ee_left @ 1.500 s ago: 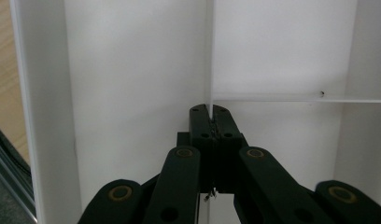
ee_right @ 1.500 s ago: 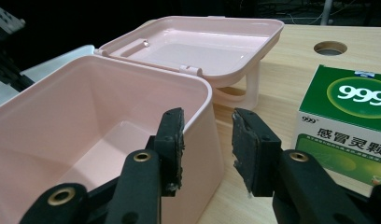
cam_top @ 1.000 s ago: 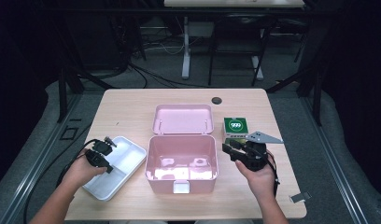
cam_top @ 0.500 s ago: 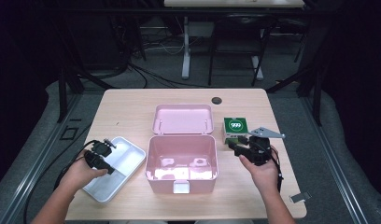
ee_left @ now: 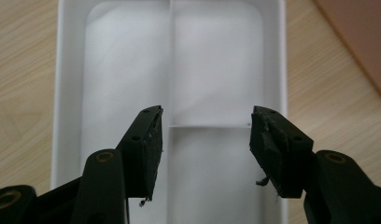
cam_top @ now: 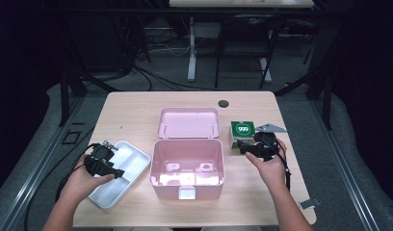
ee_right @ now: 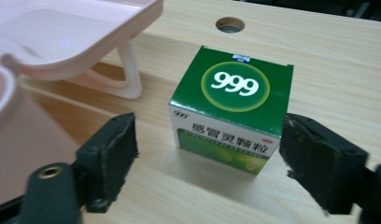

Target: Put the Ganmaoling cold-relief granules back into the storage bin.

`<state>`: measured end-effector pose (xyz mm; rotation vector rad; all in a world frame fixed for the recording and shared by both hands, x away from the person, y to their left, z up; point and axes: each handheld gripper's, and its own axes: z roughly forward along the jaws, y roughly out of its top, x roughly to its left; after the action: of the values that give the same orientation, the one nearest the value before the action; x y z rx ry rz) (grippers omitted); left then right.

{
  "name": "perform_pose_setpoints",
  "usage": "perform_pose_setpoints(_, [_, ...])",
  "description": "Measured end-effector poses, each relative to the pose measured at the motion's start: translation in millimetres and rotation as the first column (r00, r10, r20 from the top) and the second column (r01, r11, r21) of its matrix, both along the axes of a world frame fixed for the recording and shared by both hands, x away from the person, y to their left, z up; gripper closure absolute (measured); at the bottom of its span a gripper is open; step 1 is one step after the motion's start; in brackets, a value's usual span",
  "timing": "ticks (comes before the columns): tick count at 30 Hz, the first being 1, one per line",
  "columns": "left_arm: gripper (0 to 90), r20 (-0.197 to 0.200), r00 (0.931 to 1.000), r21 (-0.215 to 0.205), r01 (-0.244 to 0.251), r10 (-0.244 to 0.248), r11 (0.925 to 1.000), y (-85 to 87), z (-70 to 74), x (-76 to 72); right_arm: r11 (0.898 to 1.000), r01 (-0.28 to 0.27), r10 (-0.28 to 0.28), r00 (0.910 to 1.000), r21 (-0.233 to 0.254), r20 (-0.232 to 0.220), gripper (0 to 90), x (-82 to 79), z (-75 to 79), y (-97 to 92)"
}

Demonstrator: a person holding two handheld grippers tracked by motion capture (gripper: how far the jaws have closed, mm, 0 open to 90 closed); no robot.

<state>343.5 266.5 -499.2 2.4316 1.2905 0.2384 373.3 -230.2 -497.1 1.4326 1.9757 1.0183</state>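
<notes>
Cardboard, so the green box [ee_right: 230,112] right of the pink case [cam_top: 187,166] is light and crushable; your right tongs [ee_right: 209,161], just spread, should pinch its sides gently. Left tongs [ee_left: 205,140] have also just spread, empty.

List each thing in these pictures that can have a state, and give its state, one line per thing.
Pink box: lid open, laid back, inside bare.
White tray: compartments bare, flat on the table.
Green carton: closed, upright on the table.
Left gripper: jaws just opened, nothing between them.
Right gripper: jaws just opened, carton ahead, not gripped.
</notes>
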Motion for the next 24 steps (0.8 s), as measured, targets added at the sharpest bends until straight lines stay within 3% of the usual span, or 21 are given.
perform_pose_setpoints(2, [44.6, 0.006, 0.9999, -0.008, 0.011, -0.011, 0.9999, -4.0, -0.2, -2.7, 0.999, 0.029, -0.029, 0.9996, -0.021, 0.0, 11.2, 5.2, -0.2, 3.4])
perform_pose_setpoints(5, [44.9, 0.007, 0.9995, 0.02, 0.03, -0.03, 0.9993, -9.0, 0.8, -5.3, 0.997, 0.066, -0.066, 0.9978, -0.035, 0.011, 8.2, 11.3, -1.8, 7.0])
perform_pose_setpoints(10, [45.9, 0.036, 0.9989, -0.011, 0.031, -0.031, 0.9995, -10.4, 7.5, -10.0, 0.995, 0.099, -0.099, 0.9947, -0.018, -0.027, 6.1, 21.7, -7.6, 12.8])
perform_pose_setpoints(12, [45.9, 0.043, 0.9985, -0.012, 0.036, -0.035, 0.9993, -10.5, 9.6, -11.6, 0.99, 0.138, -0.139, 0.9901, -0.034, -0.021, 6.2, 25.6, -9.8, 16.2])
perform_pose_setpoints(13, [46.0, 0.047, 0.9983, -0.015, 0.036, -0.035, 0.9992, -10.4, 10.3, -12.3, 0.993, 0.116, -0.117, 0.9926, -0.016, -0.032, 6.2, 27.1, -10.3, 16.0])
perform_pose_setpoints(14, [46.0, 0.051, 0.9982, -0.019, 0.034, -0.033, 0.9992, -10.3, 10.8, -12.8, 0.99, 0.143, -0.143, 0.9896, -0.016, -0.012, 6.1, 29.8, -12.9, 18.2])
perform_pose_setpoints(17, [46.4, 0.057, 0.9977, -0.023, 0.038, -0.037, 0.999, -10.1, 12.1, -13.2, 0.992, 0.128, -0.128, 0.99, -0.004, -0.059, 6.1, 34.3, -13.2, 17.2])
perform_pose_setpoints(20, [46.8, 0.058, 0.9973, -0.027, 0.046, -0.044, 0.9986, -10.5, 12.3, -13.8, 0.99, 0.139, -0.139, 0.9883, 0.005, -0.064, 6.2, 39.3, -15.4, 17.7])
perform_pose_setpoints(22, [46.9, 0.057, 0.9972, -0.033, 0.05, -0.048, 0.9982, -10.5, 11.8, -14.0, 0.988, 0.151, -0.152, 0.9862, -0.007, -0.066, 6.2, 42.8, -17.5, 18.9])
perform_pose_setpoints(23, [47.1, 0.056, 0.9974, -0.034, 0.048, -0.046, 0.9982, -10.1, 11.8, -14.2, 0.985, 0.174, -0.174, 0.9837, -0.012, -0.044, 6.2, 45.3, -20.0, 20.3])
perform_pose_setpoints(24, [47.2, 0.055, 0.9974, -0.034, 0.048, -0.046, 0.9983, -9.7, 12.0, -14.2, 0.984, 0.177, -0.178, 0.9818, -0.026, -0.065, 6.2, 45.9, -19.4, 20.1])
